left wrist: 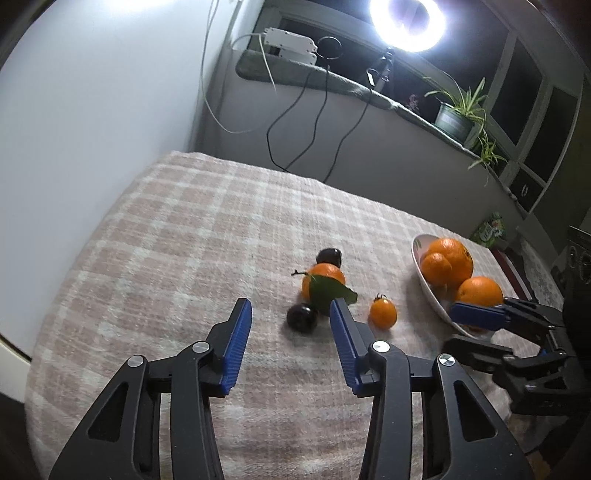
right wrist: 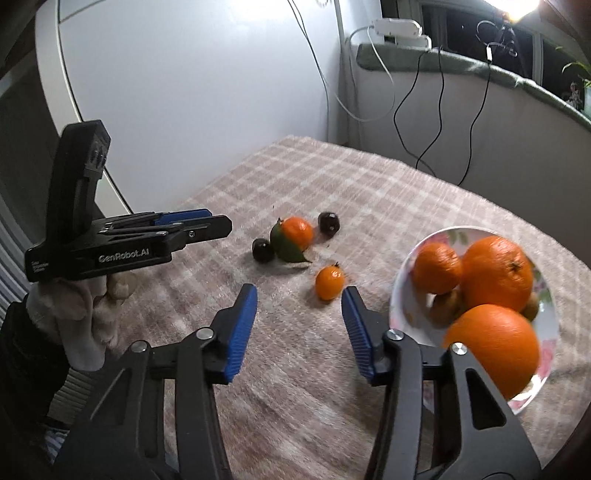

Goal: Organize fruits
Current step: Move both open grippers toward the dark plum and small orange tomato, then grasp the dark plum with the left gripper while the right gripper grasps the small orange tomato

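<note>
On the plaid cloth lie a mandarin with a green leaf (left wrist: 323, 278) (right wrist: 297, 230), two dark round fruits (left wrist: 302, 317) (right wrist: 263, 250) and a small orange fruit (left wrist: 383, 313) (right wrist: 330, 282). At the right, a white floral bowl (left wrist: 430, 291) (right wrist: 402, 273) holds several oranges (left wrist: 450, 258) (right wrist: 496, 273). My left gripper (left wrist: 291, 308) (right wrist: 225, 225) hovers open just short of the nearer dark fruit, nothing between its blue pads. My right gripper (right wrist: 300, 293) (left wrist: 452, 325) is open beside the bowl's near rim, the small orange fruit just ahead of its right finger.
A gloved hand (right wrist: 92, 306) holds the left gripper. Beyond the table's far edge, cables (left wrist: 317, 122) hang from a sill with a ring light (left wrist: 408, 18) and a potted plant (left wrist: 456, 118). A green box (left wrist: 489, 229) sits behind the bowl.
</note>
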`<state>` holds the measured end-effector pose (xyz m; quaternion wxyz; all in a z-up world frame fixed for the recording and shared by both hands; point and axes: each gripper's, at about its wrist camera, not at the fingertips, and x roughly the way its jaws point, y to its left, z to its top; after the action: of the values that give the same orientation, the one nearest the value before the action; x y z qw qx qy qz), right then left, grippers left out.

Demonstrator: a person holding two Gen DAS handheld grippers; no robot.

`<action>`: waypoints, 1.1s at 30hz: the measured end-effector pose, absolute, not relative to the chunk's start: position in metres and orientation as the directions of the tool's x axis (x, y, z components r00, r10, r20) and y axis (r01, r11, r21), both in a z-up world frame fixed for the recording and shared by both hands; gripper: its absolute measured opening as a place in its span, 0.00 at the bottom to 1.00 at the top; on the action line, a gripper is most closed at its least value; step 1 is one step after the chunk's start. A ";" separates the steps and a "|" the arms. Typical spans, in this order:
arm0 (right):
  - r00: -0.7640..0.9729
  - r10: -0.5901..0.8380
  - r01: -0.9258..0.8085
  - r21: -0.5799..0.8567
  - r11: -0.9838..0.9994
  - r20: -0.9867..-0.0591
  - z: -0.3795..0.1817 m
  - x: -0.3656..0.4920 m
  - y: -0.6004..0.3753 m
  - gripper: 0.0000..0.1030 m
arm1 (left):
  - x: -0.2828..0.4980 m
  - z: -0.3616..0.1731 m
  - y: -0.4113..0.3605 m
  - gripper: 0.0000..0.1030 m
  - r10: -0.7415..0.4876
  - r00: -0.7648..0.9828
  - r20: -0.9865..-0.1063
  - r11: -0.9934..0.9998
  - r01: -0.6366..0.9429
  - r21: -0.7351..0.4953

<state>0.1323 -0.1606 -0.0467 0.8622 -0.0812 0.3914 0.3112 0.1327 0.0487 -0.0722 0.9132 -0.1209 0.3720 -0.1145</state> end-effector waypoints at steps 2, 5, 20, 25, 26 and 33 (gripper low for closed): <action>0.494 0.467 -0.593 0.109 0.798 -0.734 -0.051 0.135 -0.157 0.45 | 0.133 -0.074 0.046 0.40 -0.307 0.691 -0.654 0.943 0.131 -0.305; 0.500 0.441 -0.576 0.095 0.812 -0.745 -0.057 0.140 -0.151 0.42 | 0.135 -0.076 0.042 0.39 -0.317 0.681 -0.660 0.943 0.150 -0.298; 0.530 0.338 -0.518 0.019 0.855 -0.778 -0.076 0.157 -0.134 0.40 | 0.150 -0.089 0.028 0.36 -0.324 0.634 -0.702 0.946 0.213 -0.245; 0.533 0.323 -0.506 0.011 0.862 -0.782 -0.080 0.164 -0.131 0.40 | 0.156 -0.093 0.024 0.35 -0.312 0.621 -0.719 0.950 0.223 -0.220; 0.533 0.319 -0.505 0.008 0.863 -0.784 -0.081 0.165 -0.130 0.40 | 0.157 -0.094 0.023 0.35 -0.312 0.618 -0.722 0.950 0.224 -0.219; 0.545 0.293 -0.491 -0.016 0.871 -0.786 -0.082 0.170 -0.126 0.39 | 0.161 -0.101 0.021 0.29 -0.307 0.604 -0.736 0.951 0.228 -0.210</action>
<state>0.1704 -0.1259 -0.0819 0.8710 -0.1177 0.4205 0.2250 0.1611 0.0213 -0.1007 0.8942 -0.0470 0.4193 -0.1496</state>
